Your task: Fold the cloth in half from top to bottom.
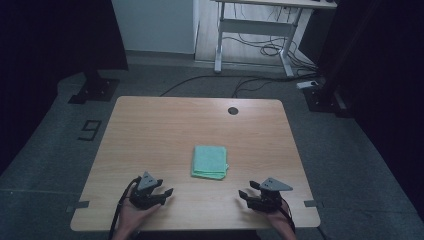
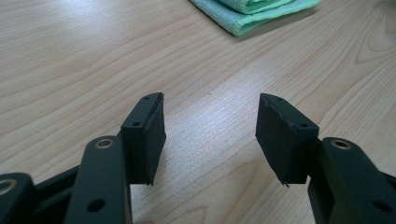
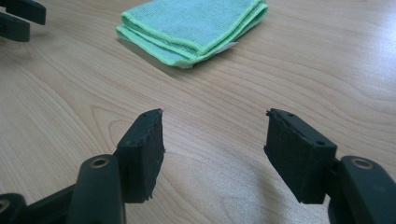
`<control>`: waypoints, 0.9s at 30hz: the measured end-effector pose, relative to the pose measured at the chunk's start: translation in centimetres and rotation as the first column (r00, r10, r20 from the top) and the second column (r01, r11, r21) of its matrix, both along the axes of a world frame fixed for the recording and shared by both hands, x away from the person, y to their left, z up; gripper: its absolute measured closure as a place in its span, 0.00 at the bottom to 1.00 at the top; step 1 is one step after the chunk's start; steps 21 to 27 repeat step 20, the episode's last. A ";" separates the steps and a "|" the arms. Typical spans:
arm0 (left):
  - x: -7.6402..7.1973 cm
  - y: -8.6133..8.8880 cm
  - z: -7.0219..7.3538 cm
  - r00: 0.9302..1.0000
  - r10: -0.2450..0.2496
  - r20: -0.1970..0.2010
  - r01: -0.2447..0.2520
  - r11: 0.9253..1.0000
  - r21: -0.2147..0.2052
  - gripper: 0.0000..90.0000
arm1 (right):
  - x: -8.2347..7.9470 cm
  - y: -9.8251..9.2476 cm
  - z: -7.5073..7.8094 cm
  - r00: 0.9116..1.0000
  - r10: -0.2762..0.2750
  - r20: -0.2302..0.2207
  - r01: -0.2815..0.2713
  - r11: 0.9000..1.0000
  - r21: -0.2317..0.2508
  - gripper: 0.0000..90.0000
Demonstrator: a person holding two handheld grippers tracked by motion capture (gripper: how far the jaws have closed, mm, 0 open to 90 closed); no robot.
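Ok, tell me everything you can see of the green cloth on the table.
The green cloth is a mint-green, soft towel-like cloth, folded into a neat rectangular stack of several layers with stitched edges. A small white tag pokes out from between the layers at one corner in the right gripper view. It lies flat on the wooden table, near its middle, slightly toward the person's side. Nothing but the table touches it: both grippers sit apart from it, nearer the table's front edge.
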State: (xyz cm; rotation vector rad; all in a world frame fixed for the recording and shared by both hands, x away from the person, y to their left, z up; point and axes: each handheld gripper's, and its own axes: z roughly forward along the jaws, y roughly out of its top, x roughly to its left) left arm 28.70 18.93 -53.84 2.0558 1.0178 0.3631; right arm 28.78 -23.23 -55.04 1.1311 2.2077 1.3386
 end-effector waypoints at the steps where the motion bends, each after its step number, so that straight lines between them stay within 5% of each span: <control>1: 0.0 0.0 0.0 1.000 0.000 0.000 0.000 1.000 0.000 0.47 | 0.0 0.0 0.0 1.000 -0.002 0.000 0.002 1.000 -0.001 0.40; 27: 0.1 0.3 -0.1 1.000 0.015 -0.004 -0.015 1.000 -0.009 0.44 | 0.2 0.0 0.0 1.000 0.001 -0.014 -0.001 1.000 0.002 0.35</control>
